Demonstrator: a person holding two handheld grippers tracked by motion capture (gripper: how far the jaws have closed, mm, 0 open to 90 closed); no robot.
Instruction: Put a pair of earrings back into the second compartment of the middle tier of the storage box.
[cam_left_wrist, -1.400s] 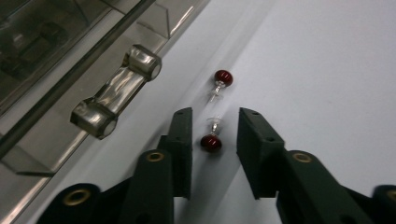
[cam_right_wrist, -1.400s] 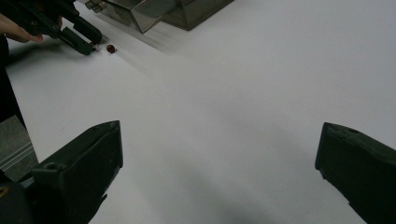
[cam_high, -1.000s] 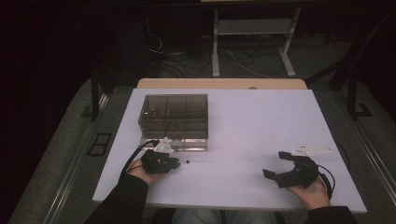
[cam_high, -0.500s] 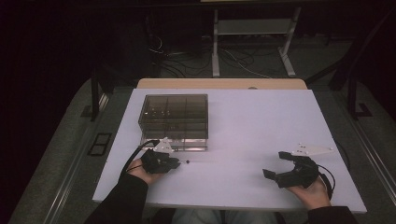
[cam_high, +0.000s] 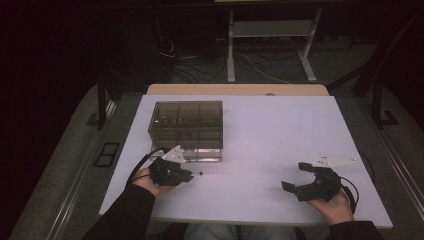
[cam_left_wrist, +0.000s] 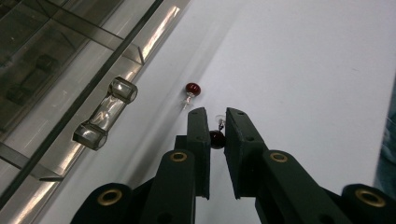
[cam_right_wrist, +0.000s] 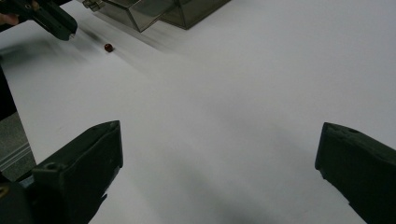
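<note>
My left gripper is clenched on a small dark red earring, pinching the bead between the two black jaws with its clear post sticking out past the tips. A second red earring lies on the white table just ahead of those tips, apart from them, with the clear handle of the smoky plastic drawer box off to the jaws' left. My right gripper is released, jaws spread wide over bare table, well apart from the box and both earrings.

My worry is the grip itself: the bead is round and slick and caught on a narrow patch of pad, so I judge a tilt or a quick lift could squirt it out and send it rolling. If I swing toward the handle, the jaw tips could also clip the loose earring and knock it toward the box or off the table.

I can read no brand, label or writing anywhere; the box and grippers look unmarked.
</note>
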